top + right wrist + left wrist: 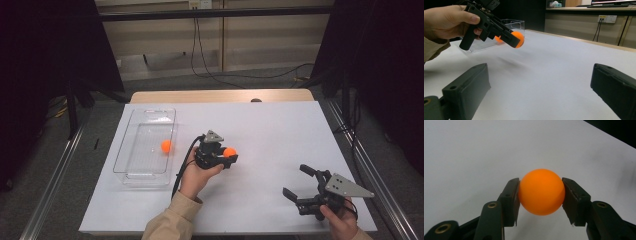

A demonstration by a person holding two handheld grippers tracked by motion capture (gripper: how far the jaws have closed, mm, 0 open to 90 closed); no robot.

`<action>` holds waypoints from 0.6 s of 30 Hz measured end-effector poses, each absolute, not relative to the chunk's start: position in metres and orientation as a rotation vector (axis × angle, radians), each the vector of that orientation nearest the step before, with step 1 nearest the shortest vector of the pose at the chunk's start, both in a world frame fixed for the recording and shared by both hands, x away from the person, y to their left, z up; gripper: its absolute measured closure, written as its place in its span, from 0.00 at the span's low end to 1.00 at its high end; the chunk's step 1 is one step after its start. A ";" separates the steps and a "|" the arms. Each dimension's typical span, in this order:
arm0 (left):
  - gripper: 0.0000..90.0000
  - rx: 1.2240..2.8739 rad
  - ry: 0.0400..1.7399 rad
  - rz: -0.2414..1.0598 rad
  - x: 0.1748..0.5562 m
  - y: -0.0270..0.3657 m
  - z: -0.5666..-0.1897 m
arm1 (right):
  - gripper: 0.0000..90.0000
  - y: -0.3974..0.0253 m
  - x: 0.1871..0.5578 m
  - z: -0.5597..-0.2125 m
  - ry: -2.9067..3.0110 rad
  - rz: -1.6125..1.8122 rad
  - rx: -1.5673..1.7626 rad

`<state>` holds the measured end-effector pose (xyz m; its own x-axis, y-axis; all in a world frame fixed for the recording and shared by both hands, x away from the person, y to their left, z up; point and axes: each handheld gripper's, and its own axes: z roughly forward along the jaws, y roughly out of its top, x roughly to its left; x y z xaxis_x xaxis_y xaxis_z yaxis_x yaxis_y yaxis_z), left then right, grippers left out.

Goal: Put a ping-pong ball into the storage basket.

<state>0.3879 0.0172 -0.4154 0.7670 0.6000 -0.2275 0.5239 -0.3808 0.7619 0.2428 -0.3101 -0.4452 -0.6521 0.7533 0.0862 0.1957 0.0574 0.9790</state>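
Your left gripper (229, 156) is pinching the orange ball (541, 191) across its middle; it looks light, slick, easily squirted out. Right gripper (300, 184) sits released.

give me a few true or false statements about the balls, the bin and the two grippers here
1. The left gripper grips an orange ball. True.
2. The clear bin holds nothing. False: a second orange ball lies in it.
3. The right gripper holds a ball. False: its jaws stand open with nothing between them.
4. The held ball is off the table. True.
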 end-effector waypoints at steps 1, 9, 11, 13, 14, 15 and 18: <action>0.56 2.054 0.843 0.107 0.388 0.018 -0.415 | 0.02 -0.310 0.243 -0.445 1.888 1.629 0.946; 0.56 2.043 0.853 0.101 0.388 0.021 -0.413 | 0.02 -0.310 0.243 -0.445 1.890 1.625 0.946; 0.56 2.042 0.857 0.100 0.389 0.022 -0.413 | 0.02 -0.311 0.243 -0.445 1.887 1.624 0.947; 0.56 2.041 0.861 0.099 0.389 0.022 -0.413 | 0.02 -0.311 0.243 -0.445 1.885 1.624 0.950; 0.56 2.043 0.861 0.098 0.389 0.023 -0.413 | 0.02 -0.311 0.244 -0.445 1.886 1.624 0.949; 0.56 2.043 0.862 0.102 0.389 0.023 -0.413 | 0.02 -0.310 0.244 -0.445 1.887 1.624 0.947; 0.56 2.042 0.866 0.107 0.389 0.025 -0.413 | 0.02 -0.310 0.244 -0.445 1.886 1.626 0.942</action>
